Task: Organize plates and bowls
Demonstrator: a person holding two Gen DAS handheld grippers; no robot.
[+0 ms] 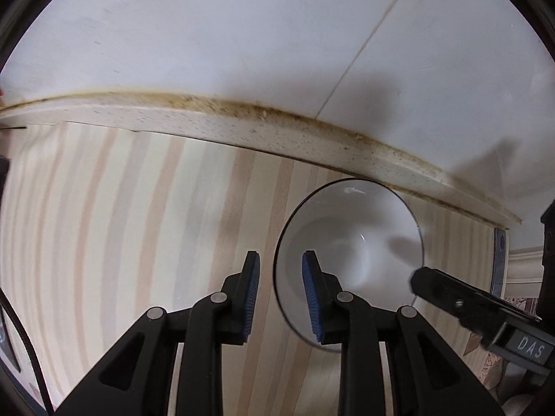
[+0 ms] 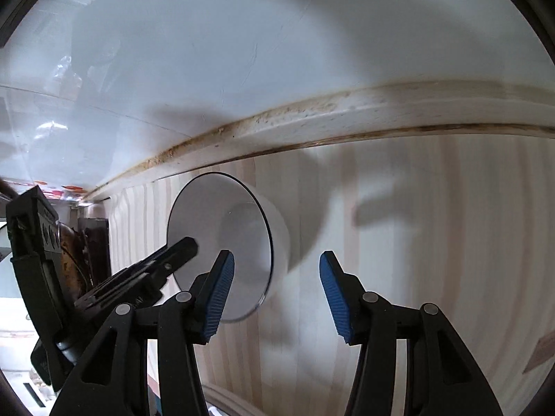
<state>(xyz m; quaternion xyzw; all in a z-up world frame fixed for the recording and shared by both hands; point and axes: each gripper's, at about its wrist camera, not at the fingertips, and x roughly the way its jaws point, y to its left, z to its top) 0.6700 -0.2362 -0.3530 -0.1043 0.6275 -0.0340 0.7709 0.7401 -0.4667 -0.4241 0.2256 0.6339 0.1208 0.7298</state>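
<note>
My left gripper [image 1: 280,270] straddles the white round ceramic bowl's [image 1: 350,232] rim at its 9 o'clock, fingers apart, not clamped. My right gripper [image 2: 276,270] gapes wide, empty, the bowl [image 2: 222,228] at its 10 o'clock on the pale striped wooden counter [image 2: 433,225].

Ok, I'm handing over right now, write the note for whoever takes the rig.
Left tool: open, straddling the near rim of the white bowl, one finger inside, not clamped.
Right tool: open, holding nothing, just right of the bowl.
The bowl stands upright on the striped wooden counter, close to the wall ledge.
Done: nothing visibly stacked. No plates in view.
Left: close on the rim, move the bowl to its place.
</note>
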